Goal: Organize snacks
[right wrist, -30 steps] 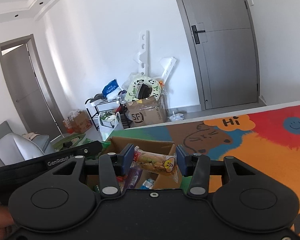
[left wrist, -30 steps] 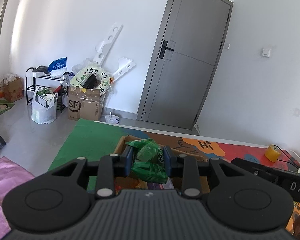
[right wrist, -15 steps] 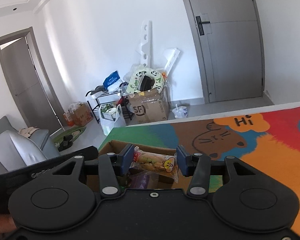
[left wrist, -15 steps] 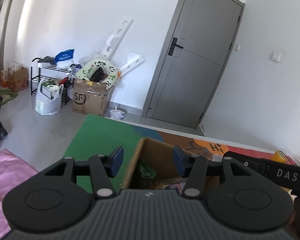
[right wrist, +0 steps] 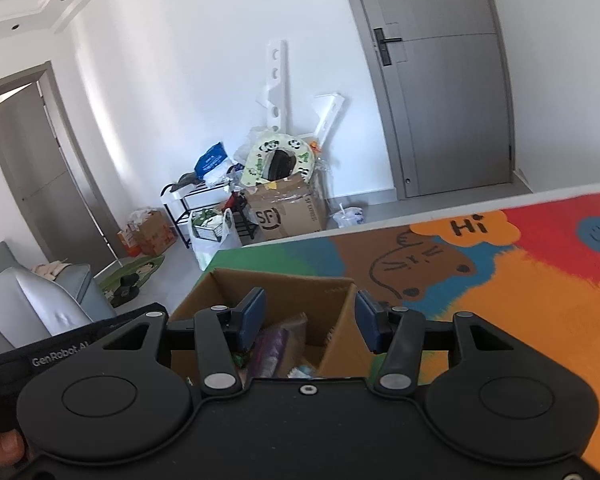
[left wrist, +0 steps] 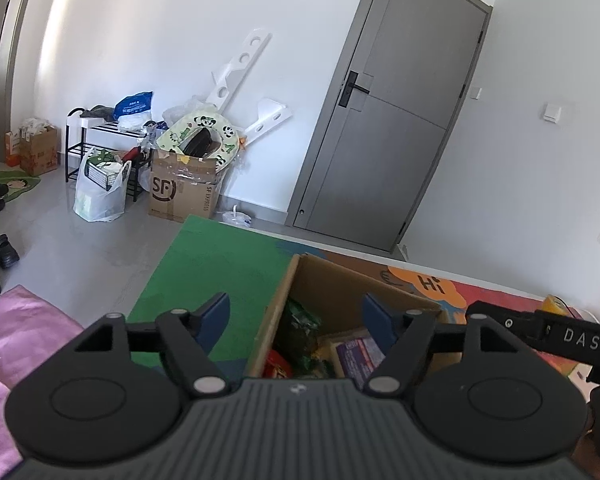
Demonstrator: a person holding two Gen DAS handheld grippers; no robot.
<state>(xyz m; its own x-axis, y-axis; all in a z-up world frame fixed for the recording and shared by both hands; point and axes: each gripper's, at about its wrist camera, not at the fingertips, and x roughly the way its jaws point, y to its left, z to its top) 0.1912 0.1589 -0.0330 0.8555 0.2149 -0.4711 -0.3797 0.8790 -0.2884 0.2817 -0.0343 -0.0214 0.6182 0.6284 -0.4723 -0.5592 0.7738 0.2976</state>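
An open cardboard box (left wrist: 342, 280) stands on the colourful play mat and holds several snack packs: a green pack (left wrist: 300, 328), a red pack (left wrist: 277, 364) and a purple pack (left wrist: 356, 354). My left gripper (left wrist: 296, 318) is open and empty above the box's left wall. The box also shows in the right wrist view (right wrist: 276, 282). My right gripper (right wrist: 310, 320) is open and empty above it, over a purple pack (right wrist: 274, 346). The right gripper's body (left wrist: 556, 334) shows at the right of the left wrist view.
The play mat (right wrist: 500, 264) has green, brown, orange and red areas. A pink cloth (left wrist: 16, 332) lies at the left. An SF carton (left wrist: 184, 188), a white bag (left wrist: 98, 192) and a shoe rack (left wrist: 100, 132) stand by the far wall beside a grey door (left wrist: 396, 120).
My left gripper opened and let go of the green pack, which now lies in the box. My right gripper opened and released the sandwich pack over the box.
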